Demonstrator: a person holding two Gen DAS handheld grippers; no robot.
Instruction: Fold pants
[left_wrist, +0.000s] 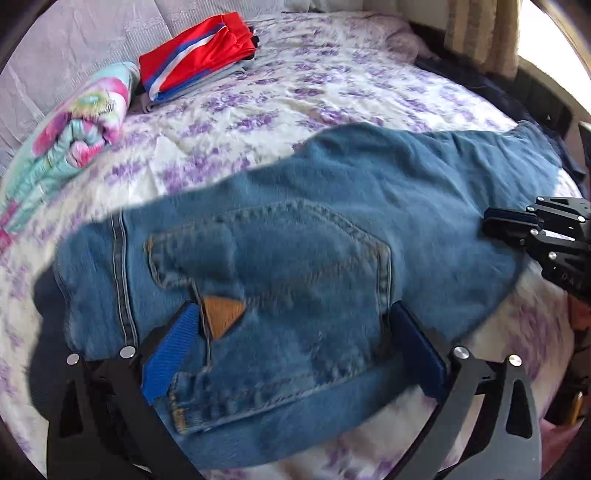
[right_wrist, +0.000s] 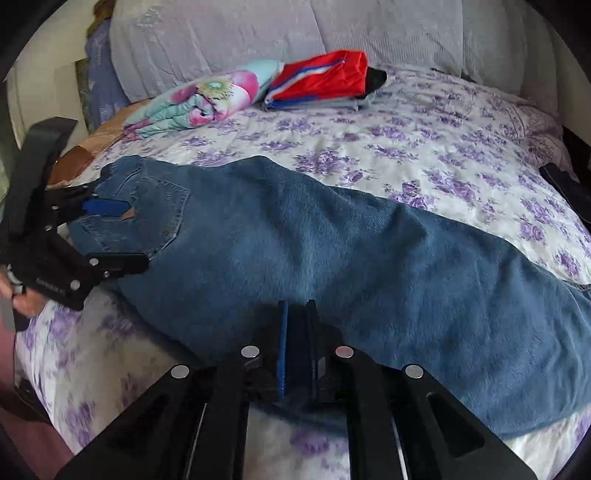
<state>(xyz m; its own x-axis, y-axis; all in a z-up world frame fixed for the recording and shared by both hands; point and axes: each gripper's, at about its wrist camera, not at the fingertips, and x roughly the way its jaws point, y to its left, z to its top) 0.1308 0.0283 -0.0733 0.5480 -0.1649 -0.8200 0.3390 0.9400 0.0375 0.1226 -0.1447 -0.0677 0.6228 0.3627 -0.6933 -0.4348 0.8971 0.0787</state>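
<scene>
Open bedspread (right_wrist: 424, 147) beyond jeans (right_wrist: 332, 240); folded clothes (right_wrist: 321, 79) block far edge.

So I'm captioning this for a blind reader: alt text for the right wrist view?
The right hand-held gripper is shut on the near edge of blue jeans lying across a floral bedspread. The left hand-held gripper stands open around the waist end; folded clothes lie behind.

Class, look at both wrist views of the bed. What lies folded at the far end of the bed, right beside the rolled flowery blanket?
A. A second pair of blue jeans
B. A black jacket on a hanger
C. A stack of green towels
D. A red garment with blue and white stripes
D: the red garment with blue and white stripes sits folded next to the rolled flowery blanket, well beyond the jeans.
</scene>
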